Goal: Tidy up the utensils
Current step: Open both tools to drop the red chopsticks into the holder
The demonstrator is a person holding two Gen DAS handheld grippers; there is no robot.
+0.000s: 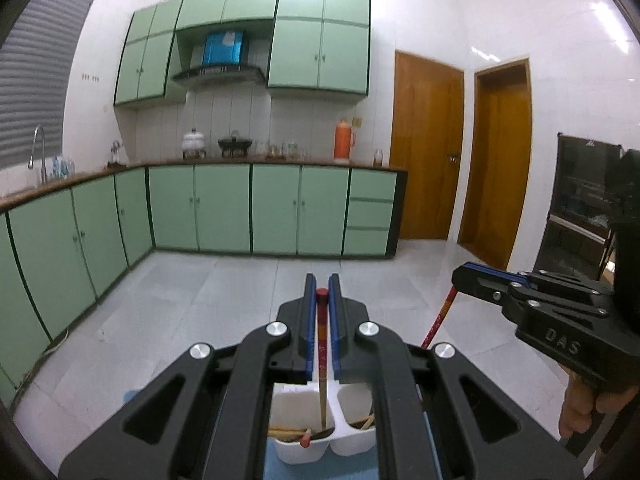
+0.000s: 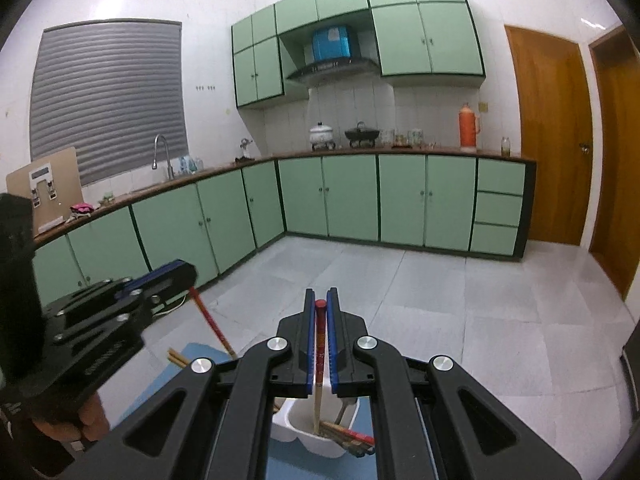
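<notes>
Both my grippers, left gripper [image 1: 321, 292] and right gripper [image 2: 320, 306], clamp one red-topped chopstick [image 1: 321, 332] each (two total), tips inside the white caddy [image 1: 296, 450]; perhaps four utensils there.

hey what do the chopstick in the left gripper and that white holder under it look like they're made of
Chopstick: probably lacquered wood or bamboo, with a glossy red patterned top and a bare tan shaft below. White holder: likely moulded plastic, with smooth, evenly white, thin walls and rounded compartment corners; ceramic can't be ruled out.
</notes>
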